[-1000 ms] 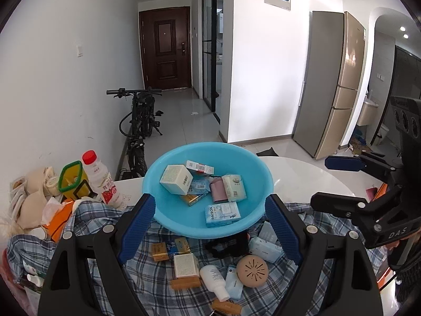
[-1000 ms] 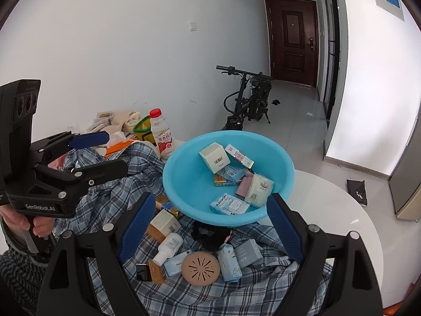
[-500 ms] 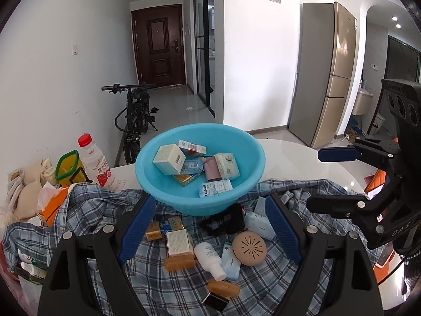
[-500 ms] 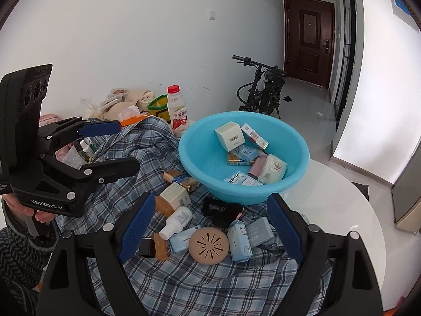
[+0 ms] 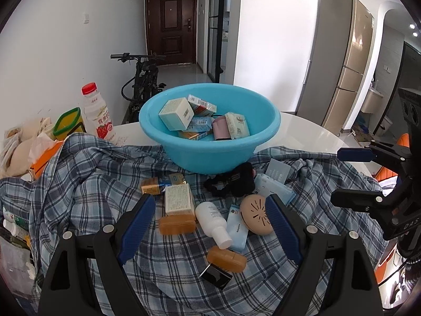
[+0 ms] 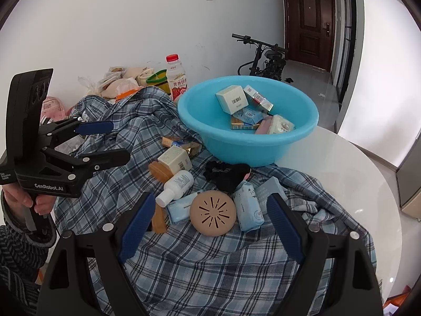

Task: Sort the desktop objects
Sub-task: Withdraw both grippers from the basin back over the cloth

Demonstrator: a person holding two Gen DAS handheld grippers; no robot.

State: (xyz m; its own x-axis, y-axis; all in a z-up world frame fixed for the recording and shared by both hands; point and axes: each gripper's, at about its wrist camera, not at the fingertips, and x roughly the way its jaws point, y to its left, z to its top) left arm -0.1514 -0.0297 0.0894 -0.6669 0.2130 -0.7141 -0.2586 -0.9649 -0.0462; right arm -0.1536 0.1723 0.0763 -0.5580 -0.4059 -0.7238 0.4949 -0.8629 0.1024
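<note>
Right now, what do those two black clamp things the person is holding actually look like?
Each tool is matt black plastic with two long fingers tipped in ribbed blue pads and silver screws. The left tool reads "GenRobot.AI", the right tool "DAS". The person's sleeve is dark and grey striped knit.

We count one round blue plastic basin [image 5: 210,142], one red-capped drink bottle [image 5: 96,113], one small white bottle [image 5: 213,220], one tan vented disc [image 5: 255,214].
</note>
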